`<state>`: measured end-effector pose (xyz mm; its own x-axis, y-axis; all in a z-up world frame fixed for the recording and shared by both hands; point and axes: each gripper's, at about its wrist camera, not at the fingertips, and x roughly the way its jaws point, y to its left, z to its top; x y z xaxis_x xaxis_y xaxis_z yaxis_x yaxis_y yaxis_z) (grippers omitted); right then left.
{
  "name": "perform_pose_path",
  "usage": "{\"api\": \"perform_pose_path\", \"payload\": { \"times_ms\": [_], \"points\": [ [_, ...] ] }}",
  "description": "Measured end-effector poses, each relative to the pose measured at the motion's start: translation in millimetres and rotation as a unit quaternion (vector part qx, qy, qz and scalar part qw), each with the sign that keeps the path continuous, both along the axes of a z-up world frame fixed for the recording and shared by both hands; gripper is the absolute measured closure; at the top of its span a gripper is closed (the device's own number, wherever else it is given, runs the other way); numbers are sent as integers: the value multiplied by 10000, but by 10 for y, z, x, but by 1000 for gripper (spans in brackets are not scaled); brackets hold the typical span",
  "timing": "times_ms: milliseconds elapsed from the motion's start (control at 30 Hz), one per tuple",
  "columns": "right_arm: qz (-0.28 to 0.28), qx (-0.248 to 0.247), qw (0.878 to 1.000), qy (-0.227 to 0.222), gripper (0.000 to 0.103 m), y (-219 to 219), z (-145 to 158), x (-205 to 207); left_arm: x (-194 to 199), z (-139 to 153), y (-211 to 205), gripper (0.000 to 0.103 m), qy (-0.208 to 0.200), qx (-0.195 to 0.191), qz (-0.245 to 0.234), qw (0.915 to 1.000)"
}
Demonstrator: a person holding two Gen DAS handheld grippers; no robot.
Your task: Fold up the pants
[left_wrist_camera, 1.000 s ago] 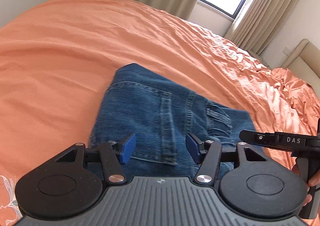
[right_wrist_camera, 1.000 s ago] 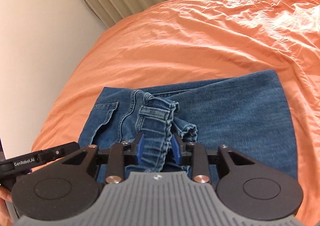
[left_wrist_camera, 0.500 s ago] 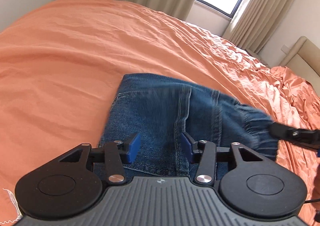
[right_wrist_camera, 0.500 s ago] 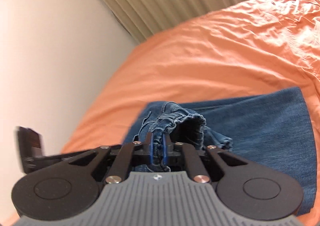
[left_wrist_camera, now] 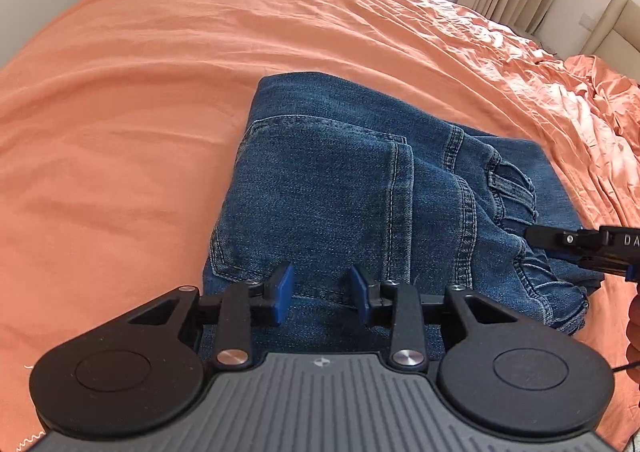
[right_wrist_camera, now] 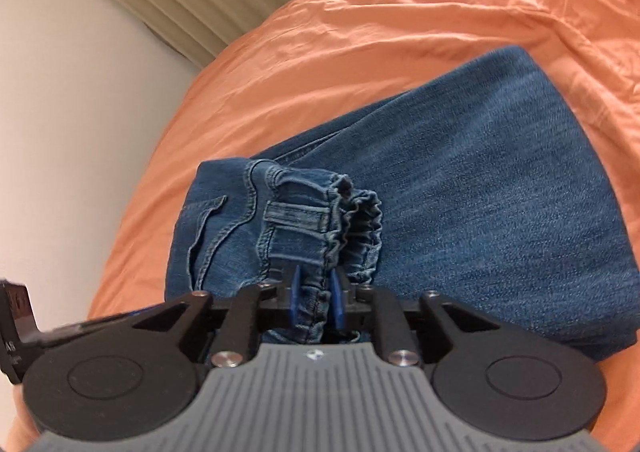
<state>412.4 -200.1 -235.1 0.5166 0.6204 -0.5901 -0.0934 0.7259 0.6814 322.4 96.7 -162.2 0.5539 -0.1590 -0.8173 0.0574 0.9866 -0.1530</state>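
Center frame in both views, the jeans (left_wrist_camera: 340, 188) are lying on the orange bed (left_wrist_camera: 140, 100) as a compact stack, legs already doubled under. I'm judging the fold as nearly done; what's left looks like laying the waistband (right_wrist_camera: 308, 228) flat and squaring the edges. I'm keeping the right gripper (right_wrist_camera: 316, 302) clamped on the bunched waistband, jaws nearly closed with denim between them. I'm hovering the left gripper (left_wrist_camera: 320, 292) at lower center over the near edge of the stack, jaws spread wide, gripping nothing; can't tell if the pads are touching the cloth.
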Motion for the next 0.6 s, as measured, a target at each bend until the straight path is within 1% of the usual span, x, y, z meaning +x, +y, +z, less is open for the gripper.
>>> {"api": "perform_pose_path", "payload": {
  "times_ms": [33, 67, 133, 233, 300, 333, 367, 400, 467, 533, 600],
  "points": [
    [-24, 189, 9998, 51, 80, -41, -7, 25, 4, 15, -5, 63, -18, 4, -24, 10000],
    [-69, 400, 9991, 120, 73, -84, -22, 59, 9, 31, -3, 63, -52, 9, -49, 10000],
    [-199, 742, 9967, 258, 65, -155, -71, 162, 12, 85, 16, 63, -143, -16, -35, 9999],
    [-296, 1008, 9931, 526, 58, -195, -201, 326, 44, 164, 62, 63, -293, -225, 84, 9993],
    [-328, 1222, 9894, 719, 57, -198, -321, 410, 87, 187, 84, 63, -318, -293, 113, 9990],
    [-335, 1337, 9876, 756, 58, -195, -360, 432, 108, 197, 78, 63, -317, -281, 124, 9990],
    [-327, 1433, 9862, 762, 69, -191, -382, 442, 120, 200, 81, 63, -325, -264, 132, 9990],
    [-316, 1471, 9857, 760, 77, -182, -386, 446, 129, 200, 83, 63, -332, -255, 146, 9990],
    [-250, 1270, 9900, 558, 86, -141, -284, 430, 141, 199, 98, 63, -346, -286, 216, 9988],
    [-55, 912, 9956, 219, 88, -71, -46, 416, 135, 208, 121, 63, -411, -335, 330, 9980],
    [166, 742, 9970, -110, 89, 0, 262, 452, 113, 241, 164, 63, -546, -413, 428, 9967]
  ]
}}
